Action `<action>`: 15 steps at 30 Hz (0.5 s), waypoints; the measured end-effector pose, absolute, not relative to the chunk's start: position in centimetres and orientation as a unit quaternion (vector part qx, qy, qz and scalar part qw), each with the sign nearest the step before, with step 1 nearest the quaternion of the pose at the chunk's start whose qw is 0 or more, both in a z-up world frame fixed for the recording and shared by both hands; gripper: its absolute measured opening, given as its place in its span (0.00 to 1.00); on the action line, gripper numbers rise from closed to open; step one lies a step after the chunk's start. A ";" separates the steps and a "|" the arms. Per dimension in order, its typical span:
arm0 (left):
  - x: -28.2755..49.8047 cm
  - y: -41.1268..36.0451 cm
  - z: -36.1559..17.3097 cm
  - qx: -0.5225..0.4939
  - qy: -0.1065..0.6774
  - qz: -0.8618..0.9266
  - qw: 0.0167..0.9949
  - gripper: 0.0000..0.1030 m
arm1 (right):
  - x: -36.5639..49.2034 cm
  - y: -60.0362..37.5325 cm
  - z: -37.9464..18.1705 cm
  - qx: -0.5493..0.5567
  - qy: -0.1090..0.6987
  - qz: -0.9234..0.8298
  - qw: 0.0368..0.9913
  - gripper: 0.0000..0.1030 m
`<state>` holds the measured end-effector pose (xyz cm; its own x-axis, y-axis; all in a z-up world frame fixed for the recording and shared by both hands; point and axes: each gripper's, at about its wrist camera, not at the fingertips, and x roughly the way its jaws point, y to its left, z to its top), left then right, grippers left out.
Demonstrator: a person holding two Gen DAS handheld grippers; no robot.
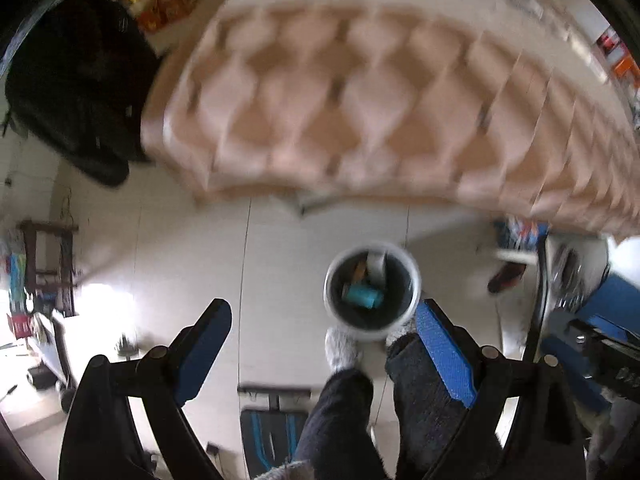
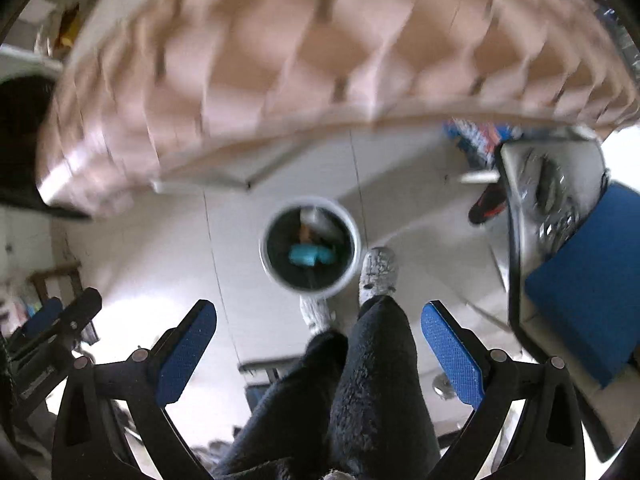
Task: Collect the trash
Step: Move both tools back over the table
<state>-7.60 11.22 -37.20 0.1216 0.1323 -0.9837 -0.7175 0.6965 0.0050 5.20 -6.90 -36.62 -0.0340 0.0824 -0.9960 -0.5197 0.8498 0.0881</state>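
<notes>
Left gripper (image 1: 324,344), left wrist view: jaws spread wide, nothing between the blue pads (image 1: 204,354), touching nothing. It hangs high above the floor, aimed down, w/ the bin (image 1: 372,322) just past the right pad. Bin = white rim, dark liner, sitting on pale tile right in front of the person's socked feet (image 1: 340,348), prob. parked there so drops go straight down w/o reaching. Inside: a teal item (image 1: 362,295), something orange and a pale piece behind it; blur hides what they are. Tufted pink sofa (image 1: 360,100) fills the top half, black bag (image 1: 76,84) hanging off its left end. No loose trash clearly visible on the floor in this view.

Right wrist view: right gripper (image 2: 318,350) also fully released, pads (image 2: 452,356) wide apart, empty, no contact. Legs in dark fleece pants (image 2: 360,380) run up btw the fingers; bin (image 2: 311,280) sits beyond them, near centre, one sock (image 2: 378,270) touching or just beside its rim, can't tell which. Teal item (image 2: 308,255) lies mid-bin. Blue cushion (image 2: 588,280) on a seat at right, a dark shoe (image 2: 486,202) on the floor well apart from the bin.

Judgement: both tools empty over a part-filled bin, so the job looks btw pieces; next needs a fresh target, none clear here.
</notes>
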 end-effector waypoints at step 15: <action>22.3 19.1 -29.4 -0.138 0.539 0.317 0.768 1.00 | 38.7 -0.2 -26.9 -0.295 0.598 0.225 0.711 1.00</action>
